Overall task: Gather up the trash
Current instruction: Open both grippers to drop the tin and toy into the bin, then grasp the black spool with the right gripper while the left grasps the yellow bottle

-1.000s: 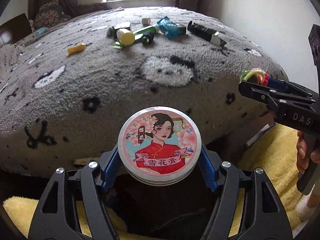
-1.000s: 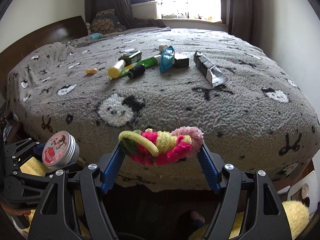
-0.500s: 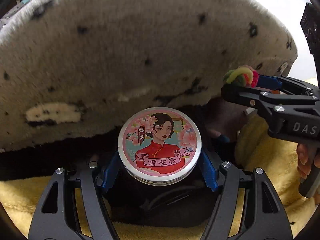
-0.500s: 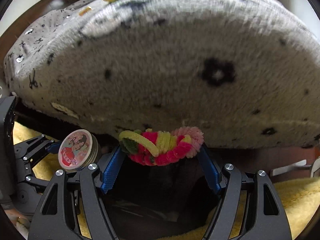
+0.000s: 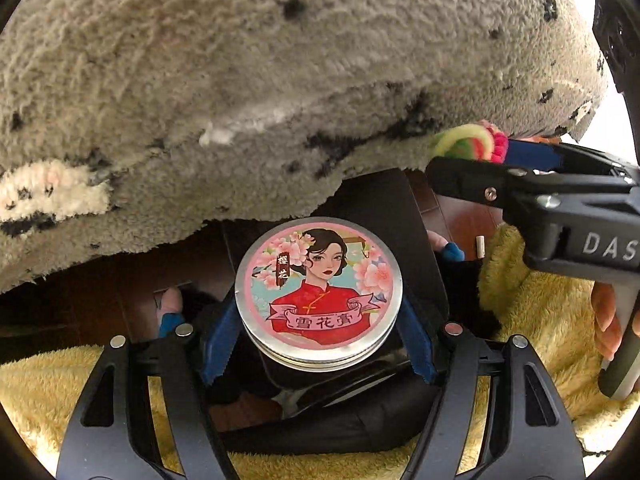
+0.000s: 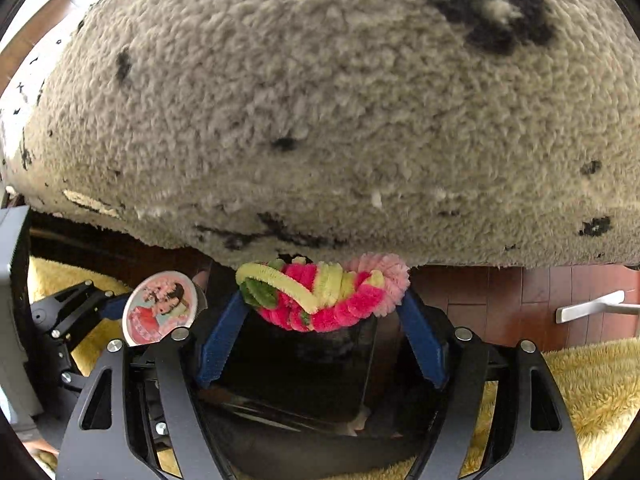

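Observation:
My left gripper (image 5: 318, 312) is shut on a round metal tin (image 5: 318, 286) whose pink lid shows a woman in a red dress. The tin also shows in the right wrist view (image 6: 162, 306) at the lower left. My right gripper (image 6: 324, 304) is shut on a twisted bundle of pink, yellow and green pipe cleaners (image 6: 324, 294). That bundle shows in the left wrist view (image 5: 472, 142) at the right. Both grippers hang side by side over a black bin with a black liner (image 6: 304, 364), below the bed's edge.
A grey fleece blanket (image 6: 320, 100) with black marks drapes over the bed and fills the upper half of both views. A yellow shaggy rug (image 5: 540, 312) lies around the bin on a brown wooden floor (image 6: 500, 292). A hand (image 5: 608, 316) holds the right gripper's handle.
Both grippers have dropped from above the bed top down below its edge and tilted down. The bed top with its litter has left view. The bin now shows under both loads.

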A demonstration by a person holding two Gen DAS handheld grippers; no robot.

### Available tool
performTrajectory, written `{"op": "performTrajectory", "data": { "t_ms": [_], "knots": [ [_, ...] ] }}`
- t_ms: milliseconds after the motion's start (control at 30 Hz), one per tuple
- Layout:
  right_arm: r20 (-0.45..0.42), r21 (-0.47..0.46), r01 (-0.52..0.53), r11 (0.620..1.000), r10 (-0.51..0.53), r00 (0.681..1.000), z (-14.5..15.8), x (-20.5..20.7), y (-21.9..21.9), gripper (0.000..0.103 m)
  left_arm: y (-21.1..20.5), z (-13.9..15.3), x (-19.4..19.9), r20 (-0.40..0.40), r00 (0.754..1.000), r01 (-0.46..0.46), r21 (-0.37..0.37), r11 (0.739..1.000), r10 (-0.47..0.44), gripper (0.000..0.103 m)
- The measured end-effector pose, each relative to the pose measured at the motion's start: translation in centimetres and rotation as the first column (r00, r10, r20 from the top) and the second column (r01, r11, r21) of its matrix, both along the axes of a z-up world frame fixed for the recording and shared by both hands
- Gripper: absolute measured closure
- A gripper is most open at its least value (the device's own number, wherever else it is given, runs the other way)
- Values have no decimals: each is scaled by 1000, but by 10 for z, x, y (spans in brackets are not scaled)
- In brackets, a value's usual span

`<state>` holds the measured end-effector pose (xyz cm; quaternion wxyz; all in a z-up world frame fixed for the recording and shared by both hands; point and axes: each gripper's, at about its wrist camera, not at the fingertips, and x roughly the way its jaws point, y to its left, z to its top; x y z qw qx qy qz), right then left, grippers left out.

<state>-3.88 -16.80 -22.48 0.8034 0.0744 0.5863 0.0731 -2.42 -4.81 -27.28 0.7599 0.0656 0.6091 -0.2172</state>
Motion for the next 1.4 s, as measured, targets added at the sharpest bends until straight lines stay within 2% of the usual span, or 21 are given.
{"op": "performTrajectory", "data": {
  "t_ms": [67,100,300,633,767,1000,1233,1400],
  "knots": [
    [2,-2,3,1000,-3,1000,3,5,3,18,1,1,-2,10,1000,0,1,1000,0,26],
    [3,-1,4,1000,-4,1000,4,7,2,17,-7,-5,-2,16,1000,0,3,1000,0,26],
    [41,-6,20,1000,-20,999,18,10,-4,17,-8,10,-3,56,998,-2,10,1000,2,23],
    [239,-38,45,998,-35,970,83,4,-18,17,-1,70,-3,211,977,-28,-10,1000,30,23],
    [298,-44,67,997,-51,953,105,4,-27,17,12,96,2,279,959,-44,-21,999,48,23],
    [380,-66,110,992,-77,922,137,14,-47,17,28,141,16,398,913,-92,-19,996,92,23],
    [444,-83,120,989,-71,893,162,40,-49,17,42,183,48,473,873,-136,-5,991,122,23],
    [484,-93,115,989,-56,873,182,58,-43,17,49,199,69,514,845,-164,-10,986,146,23]
  ]
}}
